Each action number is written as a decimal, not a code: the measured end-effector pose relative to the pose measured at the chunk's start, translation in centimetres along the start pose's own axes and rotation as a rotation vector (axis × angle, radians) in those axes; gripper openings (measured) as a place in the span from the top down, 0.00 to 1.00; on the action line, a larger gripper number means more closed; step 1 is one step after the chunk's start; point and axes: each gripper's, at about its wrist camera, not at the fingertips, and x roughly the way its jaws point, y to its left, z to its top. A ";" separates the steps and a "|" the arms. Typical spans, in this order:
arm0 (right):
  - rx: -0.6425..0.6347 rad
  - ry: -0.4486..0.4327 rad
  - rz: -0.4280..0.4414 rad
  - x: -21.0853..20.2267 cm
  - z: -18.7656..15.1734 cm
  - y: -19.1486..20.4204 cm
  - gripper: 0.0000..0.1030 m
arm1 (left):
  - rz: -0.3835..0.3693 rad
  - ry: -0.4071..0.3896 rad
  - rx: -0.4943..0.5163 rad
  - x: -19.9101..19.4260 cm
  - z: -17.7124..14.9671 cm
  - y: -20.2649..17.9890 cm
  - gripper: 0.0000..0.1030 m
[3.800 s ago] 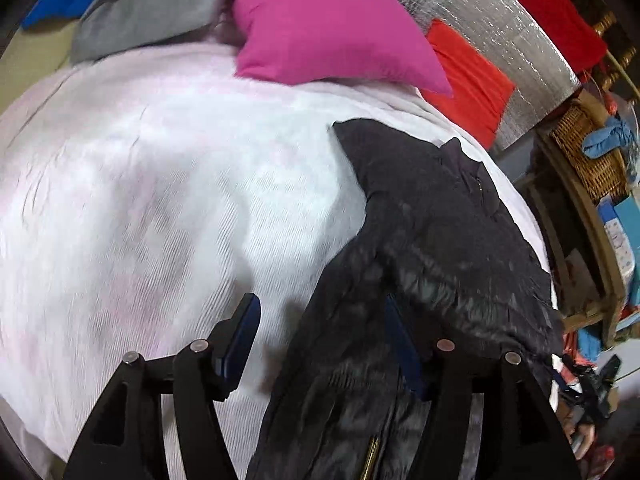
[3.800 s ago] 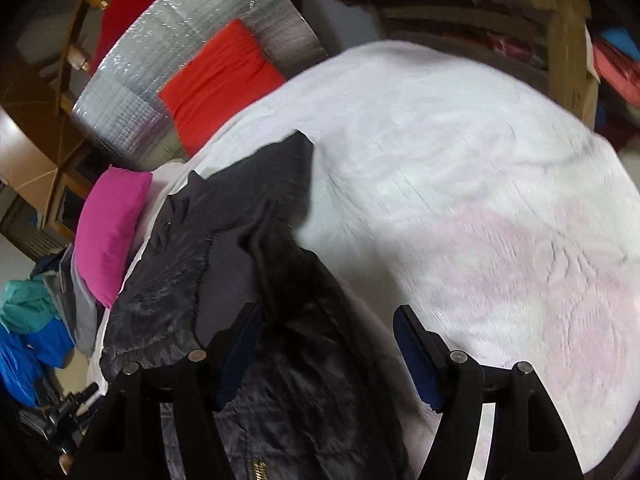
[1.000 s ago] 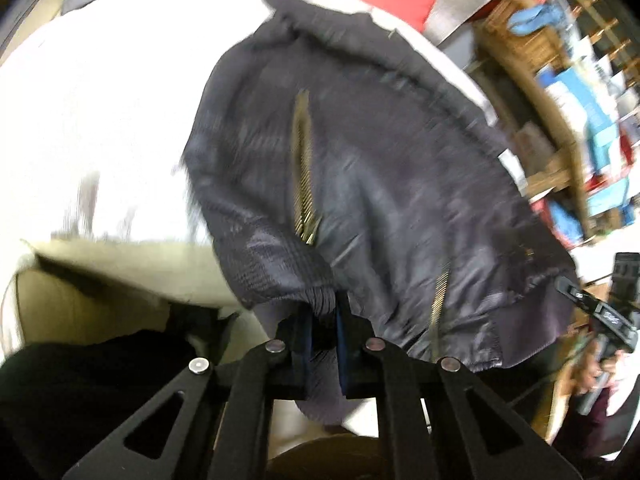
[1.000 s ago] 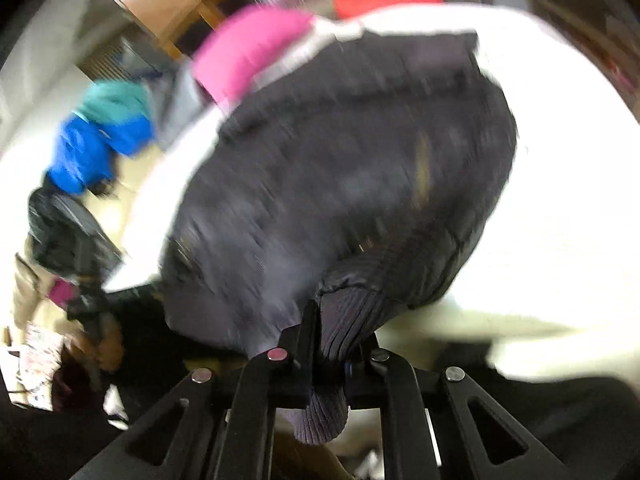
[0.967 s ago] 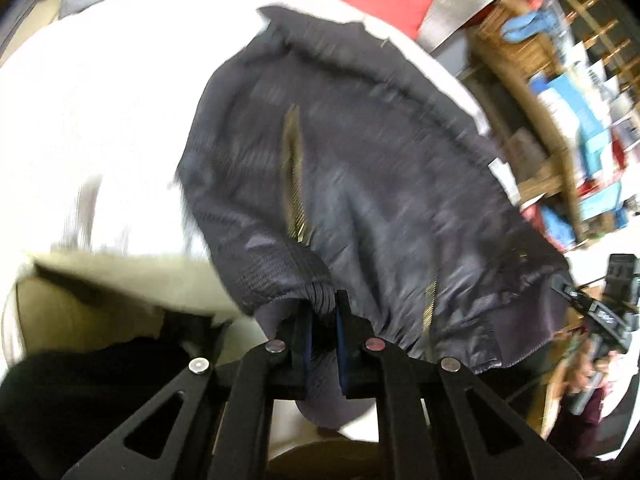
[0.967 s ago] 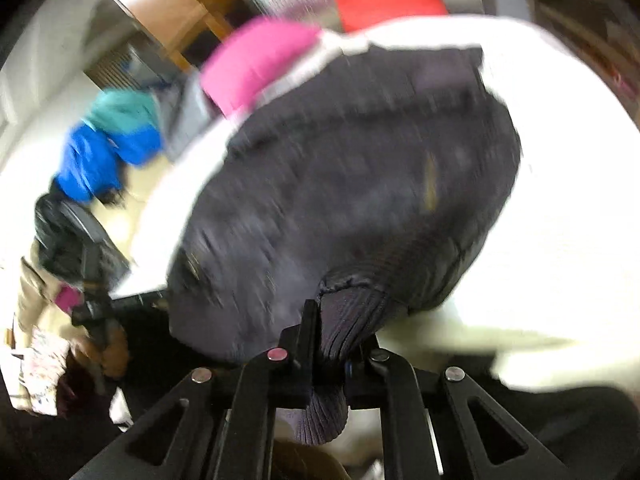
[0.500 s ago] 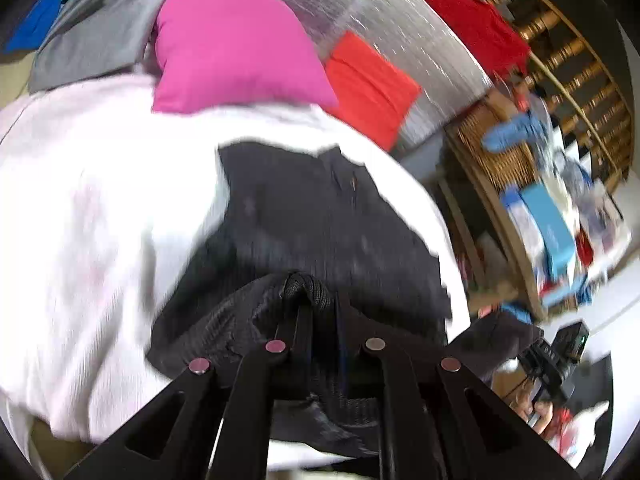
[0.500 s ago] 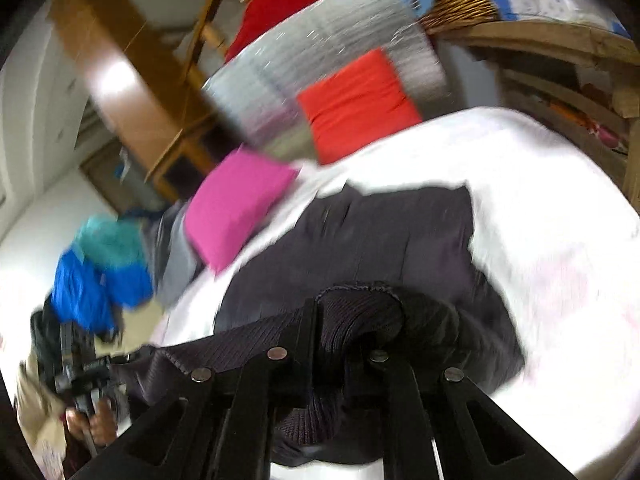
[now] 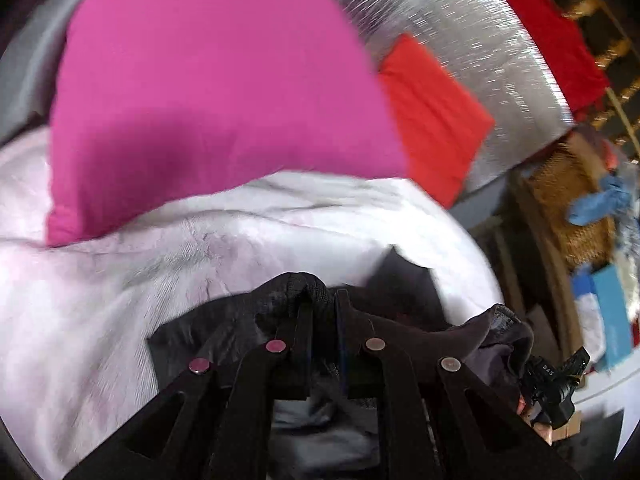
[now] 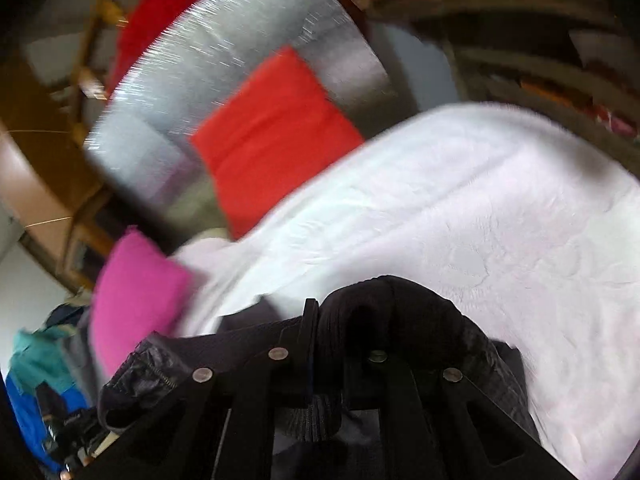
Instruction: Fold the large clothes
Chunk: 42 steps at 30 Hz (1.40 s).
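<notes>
- The left gripper (image 9: 320,300) is pinching the ribbed knit hem of the dark, glossy jacket (image 9: 248,320) over the white textured bedspread (image 9: 100,280).
- The right gripper (image 10: 328,316) is clamping the same ribbed hem.
- A soft pink pillow (image 9: 200,92) and a red cushion (image 10: 272,136) are lying just beyond.

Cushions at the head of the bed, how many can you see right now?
2. A pink cushion lies on the white bedspread; a red cushion leans against the silver headboard beside it. Others may be out of frame.
</notes>
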 end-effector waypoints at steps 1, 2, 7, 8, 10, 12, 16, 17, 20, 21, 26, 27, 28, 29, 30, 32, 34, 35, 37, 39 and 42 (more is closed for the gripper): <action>0.027 0.019 -0.001 1.5 -0.1 -0.9 0.92 | 0.009 0.009 -0.014 1.5 -0.1 0.8 0.90; 0.070 0.041 0.007 3.2 -0.4 -2.1 0.92 | 0.014 0.011 -0.028 2.8 -0.2 1.6 0.90; 0.281 0.099 0.212 4.8 -0.3 -6.0 0.86 | -0.068 -0.032 -0.081 4.4 -1.4 4.2 0.86; 0.302 0.100 0.254 4.4 -0.2 -6.4 0.75 | -0.100 -0.034 -0.093 4.0 -1.3 4.3 0.81; 0.344 0.039 0.318 1.5 0.1 -7.6 0.42 | -0.138 -0.066 -0.126 1.7 -1.4 4.5 0.57; 0.340 -0.048 0.303 -2.1 0.3 -8.5 0.10 | -0.143 -0.170 -0.153 -2.3 -2.0 4.7 0.24; 0.244 -0.098 0.206 -9.2 -1.1 -9.5 0.10 | -0.128 -0.261 -0.131 -8.9 -4.8 3.8 0.17; 0.226 -0.089 0.163 -10.1 -1.7 -9.6 0.10 | -0.083 -0.233 -0.123 -9.7 -5.9 3.5 0.17; 0.179 -0.075 0.044 -12.6 -4.3 -10.7 0.10 | 0.020 -0.170 -0.160 -10.8 -9.7 4.0 0.17; 0.185 -0.065 0.031 -12.9 -5.1 -11.0 0.10 | 0.052 -0.156 -0.177 -11.0 -11.0 4.5 0.17; 0.236 0.026 0.024 -11.8 -8.5 -13.2 0.14 | 0.206 -0.130 -0.277 -10.5 -15.6 8.5 0.17; 0.219 0.034 0.017 -11.5 -8.9 -13.2 0.15 | 0.213 -0.116 -0.294 -10.1 -15.5 8.8 0.17; 0.205 0.041 0.014 -11.4 -9.0 -13.1 0.17 | 0.196 -0.112 -0.294 -9.9 -15.8 8.9 0.17; 0.186 0.049 0.008 -11.2 -9.2 -12.9 0.20 | 0.196 -0.117 -0.274 -9.6 -15.7 8.7 0.17; 0.157 0.057 -0.003 -11.0 -9.4 -12.4 0.24 | 0.217 -0.122 -0.231 -9.1 -15.5 8.2 0.17; 0.091 0.070 -0.032 -10.1 -9.9 -11.5 0.61 | 0.225 -0.107 -0.157 -8.1 -15.2 7.4 0.17; 0.035 0.058 -0.071 -9.9 -10.0 -10.2 0.71 | 0.206 -0.096 -0.110 -7.1 -14.6 6.6 0.30; 0.004 0.041 -0.090 -10.2 -10.2 -9.4 0.81 | 0.202 -0.101 -0.097 -6.9 -14.5 6.2 0.44; -0.053 -0.048 -0.129 -12.0 -10.3 -7.7 0.84 | 0.211 -0.133 -0.080 -7.0 -14.0 5.5 0.54; -0.092 -0.127 -0.147 -13.6 -10.6 -6.3 0.85 | 0.225 -0.165 -0.065 -7.4 -13.6 5.2 0.58; -0.115 -0.093 -0.228 -12.3 -11.0 -6.5 0.85 | 0.268 -0.148 -0.068 -6.7 -13.3 5.5 0.54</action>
